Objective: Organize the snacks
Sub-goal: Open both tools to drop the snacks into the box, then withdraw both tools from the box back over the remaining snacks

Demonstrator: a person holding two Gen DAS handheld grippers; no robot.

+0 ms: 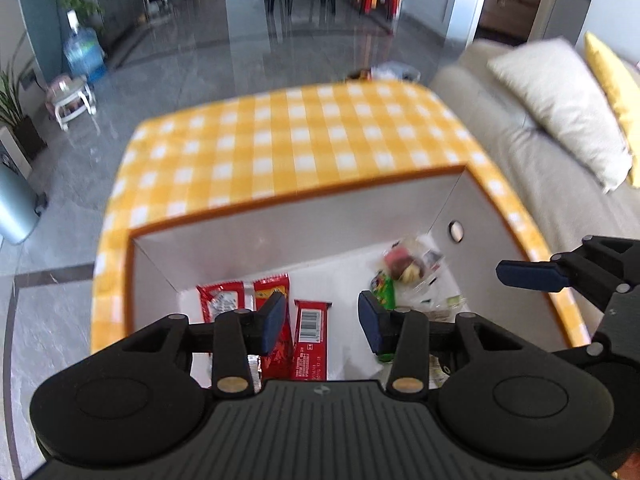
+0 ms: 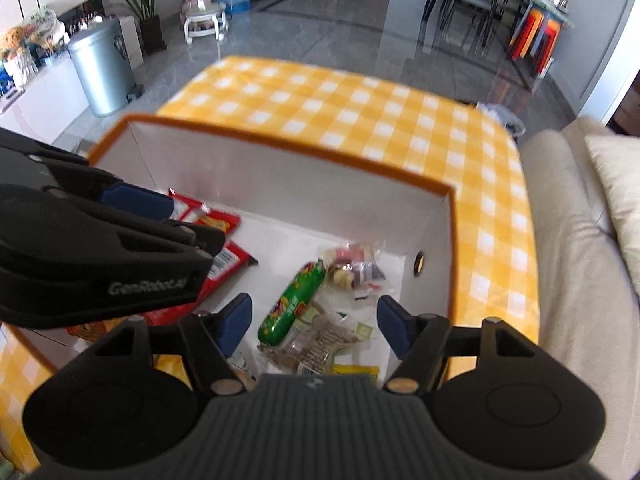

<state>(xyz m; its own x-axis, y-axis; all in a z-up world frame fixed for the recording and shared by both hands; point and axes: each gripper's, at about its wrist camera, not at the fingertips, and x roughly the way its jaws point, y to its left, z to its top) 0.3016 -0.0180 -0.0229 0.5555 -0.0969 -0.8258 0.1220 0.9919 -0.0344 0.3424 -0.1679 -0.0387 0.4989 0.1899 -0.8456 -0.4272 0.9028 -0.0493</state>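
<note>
A white box with an orange rim (image 1: 300,196) (image 2: 288,148) sits on a yellow checked tablecloth (image 1: 304,132) (image 2: 360,112). Red snack packets (image 1: 310,332) (image 2: 224,220) lie in its left part. A green tube snack (image 2: 290,304) (image 1: 382,290) and clear-wrapped snacks (image 2: 352,266) (image 1: 408,264) lie in its right part. My left gripper (image 1: 322,320) is open and empty above the red packets. My right gripper (image 2: 314,326) is open and empty above the green tube and a clear packet (image 2: 320,344). Each gripper shows in the other's view.
A beige sofa with a white cushion (image 1: 560,112) and yellow cushion (image 1: 612,76) stands to the right of the table. A metal bin (image 2: 104,68), a water jug (image 1: 82,52), a small stool (image 1: 74,98) and plants stand on the grey floor beyond.
</note>
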